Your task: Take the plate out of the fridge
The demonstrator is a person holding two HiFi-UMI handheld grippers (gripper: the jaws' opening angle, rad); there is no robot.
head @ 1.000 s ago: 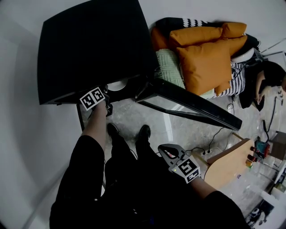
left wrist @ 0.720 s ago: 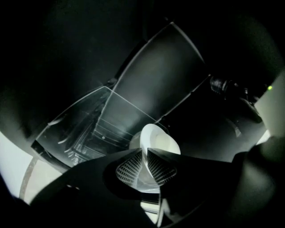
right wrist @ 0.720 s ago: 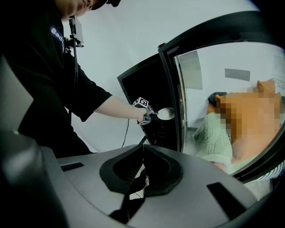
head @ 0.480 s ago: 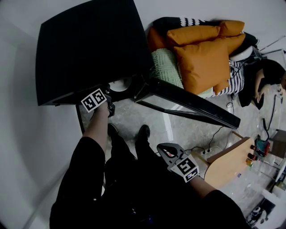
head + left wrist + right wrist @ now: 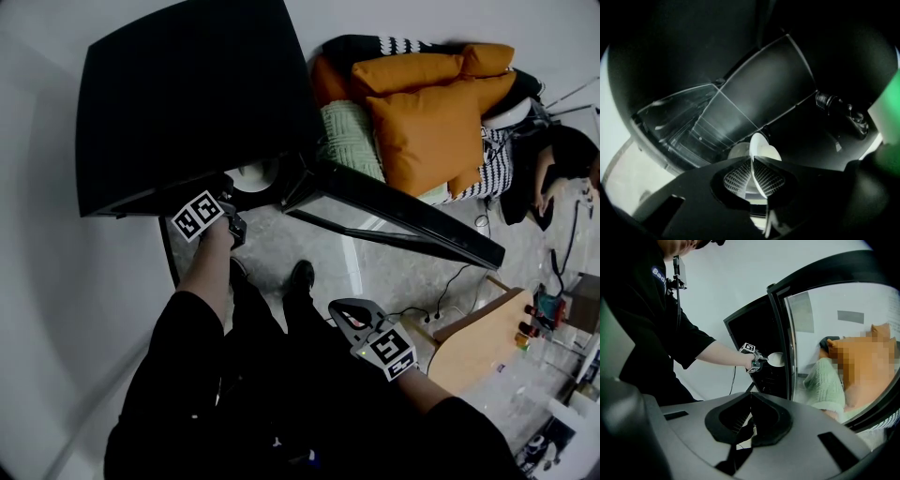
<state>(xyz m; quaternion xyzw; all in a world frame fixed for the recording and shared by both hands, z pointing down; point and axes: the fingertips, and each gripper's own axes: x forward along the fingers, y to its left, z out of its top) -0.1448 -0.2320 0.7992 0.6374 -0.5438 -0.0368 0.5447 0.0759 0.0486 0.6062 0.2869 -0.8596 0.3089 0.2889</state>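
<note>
A black fridge (image 5: 187, 94) stands at the far left with its glass door (image 5: 394, 220) swung wide open to the right. At its open front the left hand-held gripper (image 5: 753, 165) is clamped on the near rim of a white plate (image 5: 763, 144). Its jaws have just been closing, and the rim sits pinched between the ribbed pads. From the head view only a pale arc of the plate shows, and the fridge's top edge hides the rest. In the left gripper view the plate is seen edge on and points away from the jaws into the dark interior. In the right gripper view it shows as a flattened oval, long axis running left to right, just beside the door's edge. The inside of the fridge is very dark. A clear plastic drawer (image 5: 677, 126) can be made out at the left, but what it holds cannot be told. Right of the door, orange cushions (image 5: 431, 112) and a green cushion (image 5: 352, 141) are piled on a sofa, partly hidden by the door. Nearer, at the right, the right hand-held gripper (image 5: 751, 401) hangs with its jaws together and nothing between them.
</note>
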